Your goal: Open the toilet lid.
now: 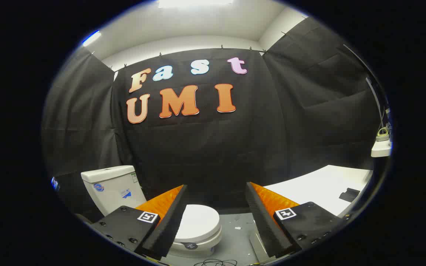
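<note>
Tool (216, 192) fingers spread wide, holding nothing. Toilet lid (198, 222) is down, flat on the bowl, lying below and ahead of the fingers, nearer the left finger, which partly covers it. Tank (111, 186) stands behind the lid; hinge likely on that side. Lid's front edge faces the tool; judged approach: descend, hook under front edge.

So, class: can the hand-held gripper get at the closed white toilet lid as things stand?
Probably yes. The hand-held gripper is open, and the closed white toilet lid lies just ahead, beside one finger, with nothing between.
</note>
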### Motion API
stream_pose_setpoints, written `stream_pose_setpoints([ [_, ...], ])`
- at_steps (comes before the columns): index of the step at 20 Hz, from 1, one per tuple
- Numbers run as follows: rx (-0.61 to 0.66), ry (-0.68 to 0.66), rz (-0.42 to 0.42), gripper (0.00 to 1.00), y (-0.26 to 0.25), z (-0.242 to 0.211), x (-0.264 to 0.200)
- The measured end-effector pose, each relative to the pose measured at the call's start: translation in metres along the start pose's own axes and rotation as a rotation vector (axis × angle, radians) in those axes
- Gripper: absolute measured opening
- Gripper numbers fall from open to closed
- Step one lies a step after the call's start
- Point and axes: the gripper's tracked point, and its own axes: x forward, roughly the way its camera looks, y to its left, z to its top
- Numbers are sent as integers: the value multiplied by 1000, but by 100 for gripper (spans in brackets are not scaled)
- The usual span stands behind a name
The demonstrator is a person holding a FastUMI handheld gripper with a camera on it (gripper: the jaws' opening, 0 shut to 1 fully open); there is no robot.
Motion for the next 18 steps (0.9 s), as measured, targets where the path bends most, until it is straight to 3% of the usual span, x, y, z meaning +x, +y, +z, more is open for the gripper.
stream_pose_setpoints([
  [18,2,-6,11,99,-1,-1,-1],
])
